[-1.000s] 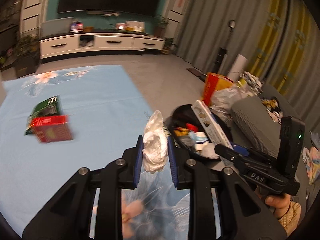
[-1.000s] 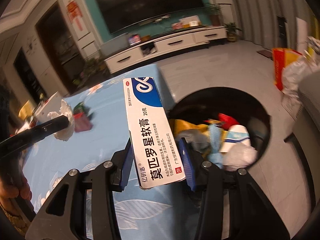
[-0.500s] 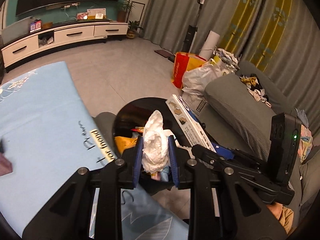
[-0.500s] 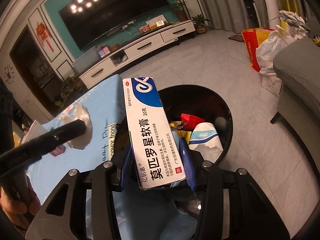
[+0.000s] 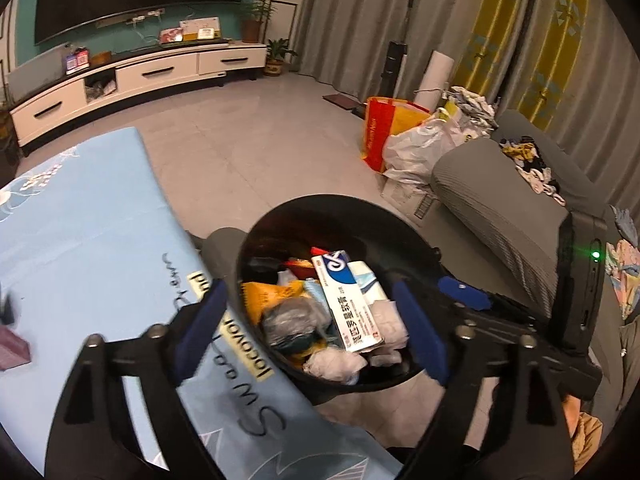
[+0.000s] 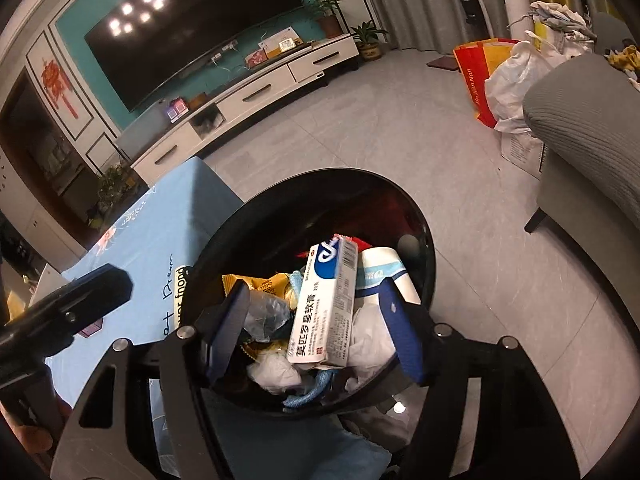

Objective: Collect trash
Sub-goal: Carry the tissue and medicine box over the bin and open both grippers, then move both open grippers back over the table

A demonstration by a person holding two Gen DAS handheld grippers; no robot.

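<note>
A black round bin (image 5: 332, 199) (image 6: 340, 173) stands beside the blue-clothed table (image 5: 80, 240), with several pieces of trash inside. My left gripper (image 5: 312, 332) hovers over it, its jaws opening wide with nothing between the pads. A crumpled white tissue (image 5: 334, 364) (image 6: 276, 372) lies in the bin near its front wall. My right gripper (image 6: 316, 332) is also above the bin, jaws opening. The white-and-blue medicine box (image 6: 326, 300) (image 5: 346, 304) lies loose on the trash between the right pads, and neither pad touches it.
A grey sofa (image 5: 500, 200) (image 6: 592, 120) stands right of the bin. A red-and-yellow bag (image 5: 380, 132) and white plastic bags (image 5: 416, 152) sit on the tiled floor behind it. A white TV cabinet (image 5: 140, 76) lines the far wall. A small purple box (image 5: 12, 350) rests on the table.
Both grippers swung from the table to over the bin and opened. The tissue left the left jaws and the medicine box left the right jaws; both now lie in the bin.
</note>
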